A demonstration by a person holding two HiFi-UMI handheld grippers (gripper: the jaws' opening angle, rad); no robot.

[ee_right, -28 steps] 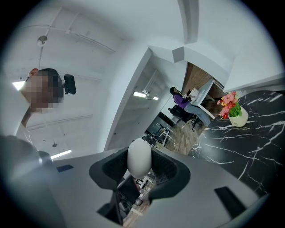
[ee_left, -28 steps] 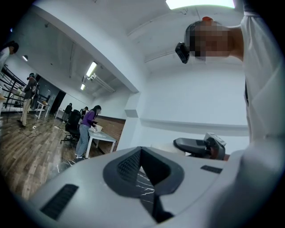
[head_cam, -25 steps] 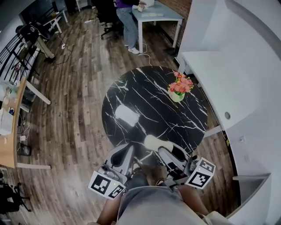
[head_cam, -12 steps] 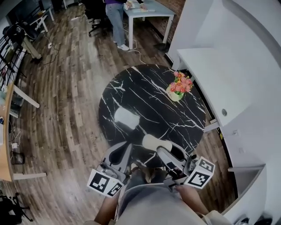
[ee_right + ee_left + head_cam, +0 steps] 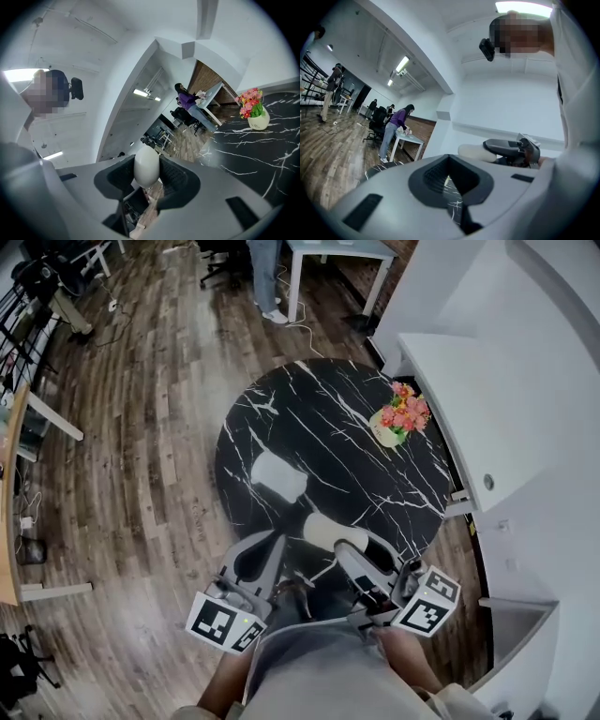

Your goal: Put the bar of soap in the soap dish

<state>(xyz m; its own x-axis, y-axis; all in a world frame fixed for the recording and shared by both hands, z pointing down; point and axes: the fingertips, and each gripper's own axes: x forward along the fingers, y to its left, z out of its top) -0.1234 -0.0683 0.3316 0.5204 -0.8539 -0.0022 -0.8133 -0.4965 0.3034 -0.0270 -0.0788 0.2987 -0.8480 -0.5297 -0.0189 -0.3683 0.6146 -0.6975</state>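
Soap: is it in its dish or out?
Out. The right gripper pinches the bar of soap over the near edge of the table, apart from the white soap dish farther in.

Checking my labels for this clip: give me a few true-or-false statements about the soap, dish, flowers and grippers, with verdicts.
1. The right gripper grips the bar of soap. True.
2. The soap already lies in its dish. False: the soap dish sits apart on the black table, and the soap is in the jaws.
3. The left gripper holds nothing. True.
4. The flowers stand on the floor. False: the flower pot stands on the table, near its right edge.
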